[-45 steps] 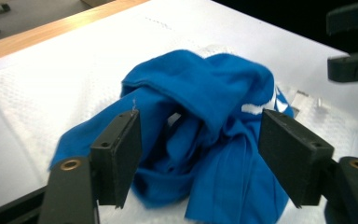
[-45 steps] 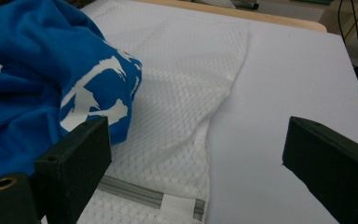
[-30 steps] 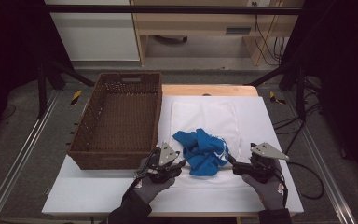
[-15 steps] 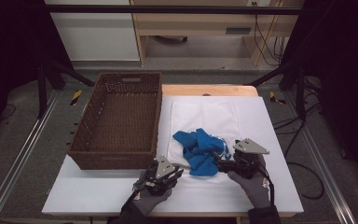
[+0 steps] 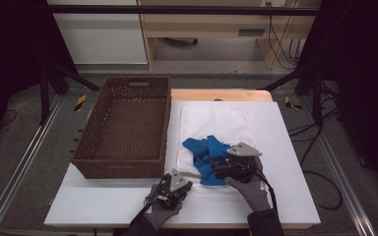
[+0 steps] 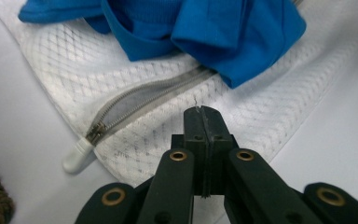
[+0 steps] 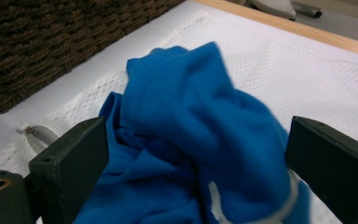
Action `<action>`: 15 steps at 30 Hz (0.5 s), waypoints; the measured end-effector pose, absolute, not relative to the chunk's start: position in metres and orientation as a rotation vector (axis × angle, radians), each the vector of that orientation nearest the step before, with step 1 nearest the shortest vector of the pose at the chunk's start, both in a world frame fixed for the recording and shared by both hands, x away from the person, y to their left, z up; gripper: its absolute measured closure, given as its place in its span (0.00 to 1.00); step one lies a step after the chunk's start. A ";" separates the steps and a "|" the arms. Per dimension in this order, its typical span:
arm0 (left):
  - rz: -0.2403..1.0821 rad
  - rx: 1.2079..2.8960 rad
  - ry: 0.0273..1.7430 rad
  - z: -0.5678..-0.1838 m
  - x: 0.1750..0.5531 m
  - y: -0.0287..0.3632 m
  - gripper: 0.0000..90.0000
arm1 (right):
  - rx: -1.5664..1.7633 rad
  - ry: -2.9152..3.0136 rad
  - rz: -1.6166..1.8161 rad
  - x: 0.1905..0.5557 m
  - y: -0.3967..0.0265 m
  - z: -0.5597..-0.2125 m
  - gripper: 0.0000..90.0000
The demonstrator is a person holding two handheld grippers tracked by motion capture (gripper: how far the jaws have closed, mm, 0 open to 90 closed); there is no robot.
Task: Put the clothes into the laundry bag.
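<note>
High view: the blue cloth lies on a white mesh bag beside the basket. Left gripper view: the left gripper, just closing, seems to pinch the bag's mesh below its zipper. Right gripper view: the right gripper is spread around the cloth.

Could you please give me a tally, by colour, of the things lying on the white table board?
Blue: 1, the crumpled blue cloth
White: 1, the zippered mesh laundry bag
Brown: 1, the wicker basket
Total: 3
</note>
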State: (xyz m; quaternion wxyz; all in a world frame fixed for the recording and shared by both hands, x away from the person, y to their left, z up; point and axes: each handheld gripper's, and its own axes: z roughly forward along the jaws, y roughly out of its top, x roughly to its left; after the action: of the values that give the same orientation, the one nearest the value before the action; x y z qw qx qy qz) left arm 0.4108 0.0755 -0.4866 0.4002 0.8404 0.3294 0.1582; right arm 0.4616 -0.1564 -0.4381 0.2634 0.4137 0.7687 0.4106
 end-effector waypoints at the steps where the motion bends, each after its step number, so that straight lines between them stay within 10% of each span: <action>1: 0.402 2.120 0.831 -0.486 0.411 0.076 1.00 | 1.123 2.084 1.101 0.464 -0.153 -0.440 0.07; 15: 0.396 2.130 0.842 -0.487 0.413 0.076 1.00 | 1.153 2.154 0.943 0.480 -0.135 -0.473 0.18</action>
State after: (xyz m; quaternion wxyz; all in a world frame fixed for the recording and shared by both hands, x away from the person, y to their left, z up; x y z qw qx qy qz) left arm 0.4129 0.0757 -0.4873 0.3973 0.8409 0.3325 0.1565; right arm 0.4798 -0.1347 -0.4726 0.2584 0.4252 0.7947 0.3477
